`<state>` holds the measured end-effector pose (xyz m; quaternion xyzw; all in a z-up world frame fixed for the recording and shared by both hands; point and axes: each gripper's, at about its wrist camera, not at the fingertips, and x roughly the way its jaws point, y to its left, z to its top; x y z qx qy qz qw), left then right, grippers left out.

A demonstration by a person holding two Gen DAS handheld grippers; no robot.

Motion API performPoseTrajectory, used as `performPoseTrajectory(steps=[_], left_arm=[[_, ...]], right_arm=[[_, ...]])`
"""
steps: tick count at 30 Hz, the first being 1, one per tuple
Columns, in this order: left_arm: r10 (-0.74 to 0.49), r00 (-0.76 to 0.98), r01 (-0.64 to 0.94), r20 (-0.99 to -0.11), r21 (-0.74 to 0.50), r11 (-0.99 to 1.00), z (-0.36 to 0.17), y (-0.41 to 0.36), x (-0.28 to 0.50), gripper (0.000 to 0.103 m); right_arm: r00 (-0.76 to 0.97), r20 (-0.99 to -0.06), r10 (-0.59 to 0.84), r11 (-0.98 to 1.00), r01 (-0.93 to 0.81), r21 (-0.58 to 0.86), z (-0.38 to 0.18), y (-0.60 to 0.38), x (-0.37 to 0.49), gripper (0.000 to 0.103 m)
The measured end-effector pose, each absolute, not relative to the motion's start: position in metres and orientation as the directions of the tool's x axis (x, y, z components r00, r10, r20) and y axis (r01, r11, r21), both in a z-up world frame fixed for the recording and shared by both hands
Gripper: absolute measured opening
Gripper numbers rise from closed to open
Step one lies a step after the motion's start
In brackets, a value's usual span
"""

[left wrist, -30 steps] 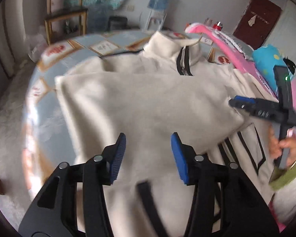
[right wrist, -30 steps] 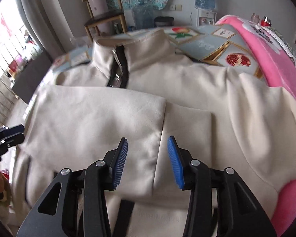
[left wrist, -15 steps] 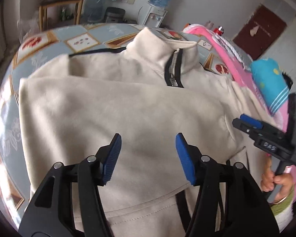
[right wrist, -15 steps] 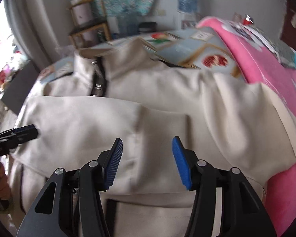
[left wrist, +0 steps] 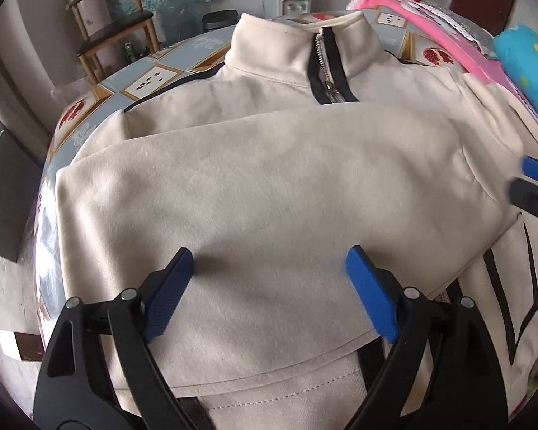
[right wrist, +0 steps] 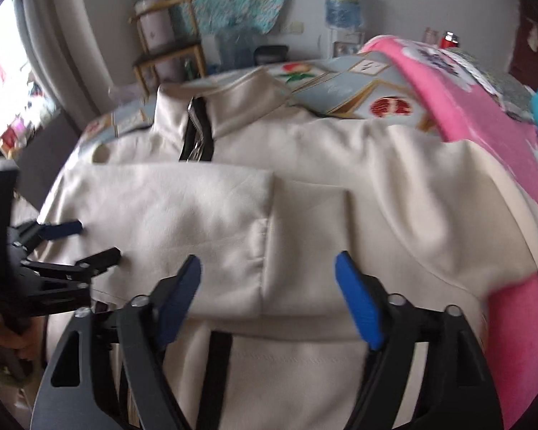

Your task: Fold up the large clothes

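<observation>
We see a cream jacket (left wrist: 269, 186) spread flat on a bed w/ a patterned sheet (left wrist: 150, 79) of pale blue squares, gold frames and red fruit motifs. The fabric looks soft and matte, a bit fleecy, w/ neat stitched seams. Its stand-up collar (left wrist: 297, 46) sits at the far end, split by a metal zip (left wrist: 324, 71) edged in black tape. One sleeve (left wrist: 254, 215) is folded across the chest, forming a broad flat band whose cuff end lies toward the right in the left wrist view. Thin black line trim (left wrist: 513, 286) shows on the lower front, near right. A glossy pink blanket (right wrist: 484, 114) runs along the jacket's right side, touching it; a turquoise plush thing (left wrist: 523, 71) sits on the pink.

Our left gripper (left wrist: 269, 286) tilts steeply down over the folded sleeve, black frame, ribbed blue pads (left wrist: 168, 294). Its jaws have just been opening and now stand spread wide, nothing pinched; cloth lies below the gap, not pressed. Our right gripper (right wrist: 267, 294) is angled down too, over the sleeve's cuff end. Its jaws have also just been opening and stand wide apart, gripping nothing. In the right wrist view the left tool sits at far left, w/ a hand (right wrist: 7, 340) on its handle; that view is somewhat blurred.
</observation>
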<state>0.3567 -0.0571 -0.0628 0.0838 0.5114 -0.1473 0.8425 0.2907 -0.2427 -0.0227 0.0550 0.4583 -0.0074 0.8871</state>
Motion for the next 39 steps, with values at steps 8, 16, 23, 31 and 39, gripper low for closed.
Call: performPoseTrajectory(steps=[8,16,23,31,39], left_arm=[[-0.122,0.453,0.270,-0.883,0.006,0.963,-0.068,-0.055,0.359,0.097],[-0.109,0.440,0.254,-0.891,0.007,0.967,-0.068,-0.055,0.360,0.097],[-0.109,0.432,0.253,-0.895,0.005,0.967,-0.068,-0.054,0.362,0.097],[-0.105,0.415,0.252,-0.904,0.003,0.968,-0.068,-0.055,0.364,0.097],[-0.117,0.416,0.282,-0.902,0.005,0.959,-0.068,-0.056,0.365,0.097]], right_arm=[[0.569,-0.817,-0.095,0.973,0.226,0.044,-0.009,-0.323,0.244,0.080],[0.546,-0.806,-0.228,0.927,0.375,-0.009,0.022,-0.448,0.204,0.080],[0.494,-0.830,-0.259,0.911,0.411,-0.040,0.026,-0.507,0.204,0.080],[0.363,-0.851,-0.379,0.896,0.372,-0.241,-0.021,-0.500,0.215,0.080],[0.314,-0.830,-0.461,0.857,0.401,-0.324,-0.034,-0.500,0.224,0.036]])
